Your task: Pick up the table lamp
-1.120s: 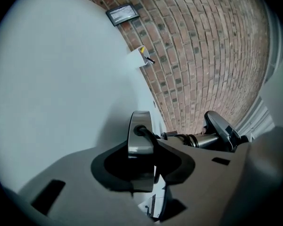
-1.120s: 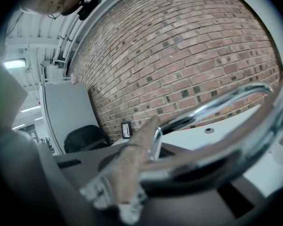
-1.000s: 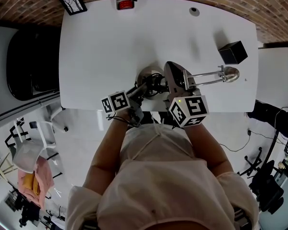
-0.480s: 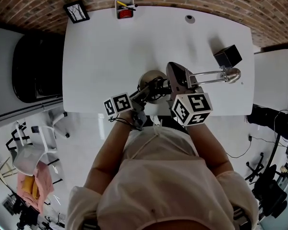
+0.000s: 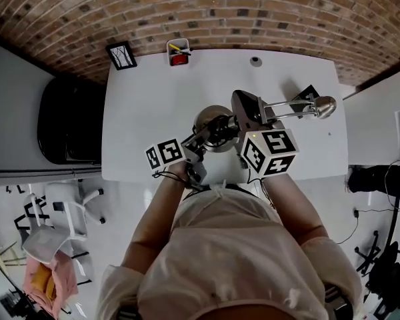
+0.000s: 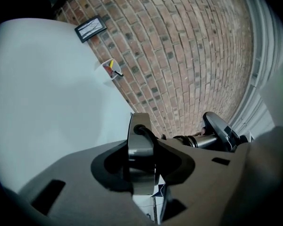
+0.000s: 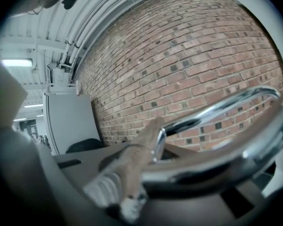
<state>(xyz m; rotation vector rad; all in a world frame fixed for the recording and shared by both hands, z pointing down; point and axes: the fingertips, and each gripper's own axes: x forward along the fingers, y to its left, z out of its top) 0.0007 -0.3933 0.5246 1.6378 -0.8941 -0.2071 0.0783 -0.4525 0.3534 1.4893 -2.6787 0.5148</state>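
- The left gripper (image 5: 212, 131) angles forward and inward, with its jaws partly apart and clamped on the round base of the table lamp (image 5: 205, 114).
- The right gripper (image 5: 252, 120) points forward, with its jaws nearly together and pinching the lamp's thin arm.
- Both forearms reach ahead, close together.

You can't read any words, numbers or signs here; nothing you see shows clear print.

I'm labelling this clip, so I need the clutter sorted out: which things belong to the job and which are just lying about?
In the job:
lamp
left tool, shut on the lamp's base
right tool, shut on the lamp's arm

Lying about:
frame
pen pot
black box
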